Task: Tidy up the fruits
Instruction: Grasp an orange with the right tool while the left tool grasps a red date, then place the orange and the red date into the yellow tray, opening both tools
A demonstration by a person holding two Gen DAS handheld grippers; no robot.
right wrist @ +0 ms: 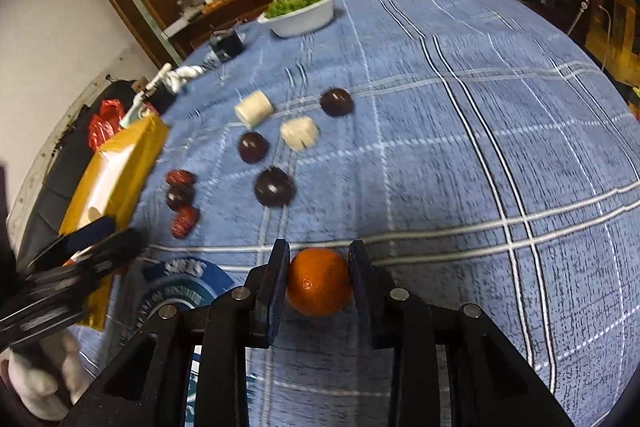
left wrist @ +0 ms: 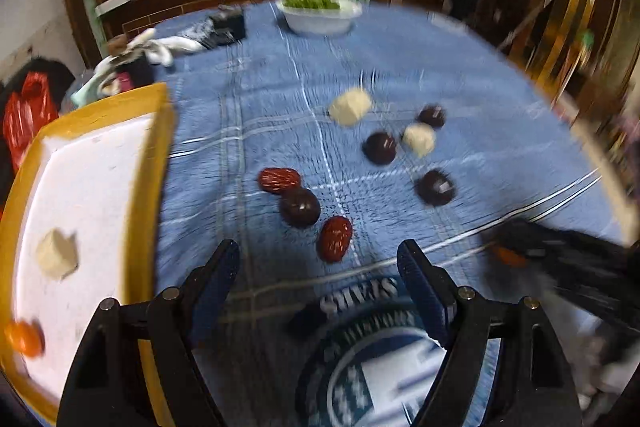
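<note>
Right claw (right wrist: 319, 269) grips orange (right wrist: 319, 281); left claw (left wrist: 319, 261) spread wide, empty

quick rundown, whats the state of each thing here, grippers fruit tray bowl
left gripper: open, empty, above the cloth
right gripper: shut on the orange
tray: holds one pale chunk and a small orange fruit
red dates: loose on cloth
dark round fruits: loose on cloth
white bowl: filled with greens

We count four dark round fruits (right wrist: 274, 187) on the tabletop, two red dates (right wrist: 185, 221), and three pale cut chunks (right wrist: 253, 108), one of them in the yellow tray (left wrist: 154, 163). Oranges (right wrist: 319, 281) number two, white bowls (right wrist: 300, 15) one.
</note>
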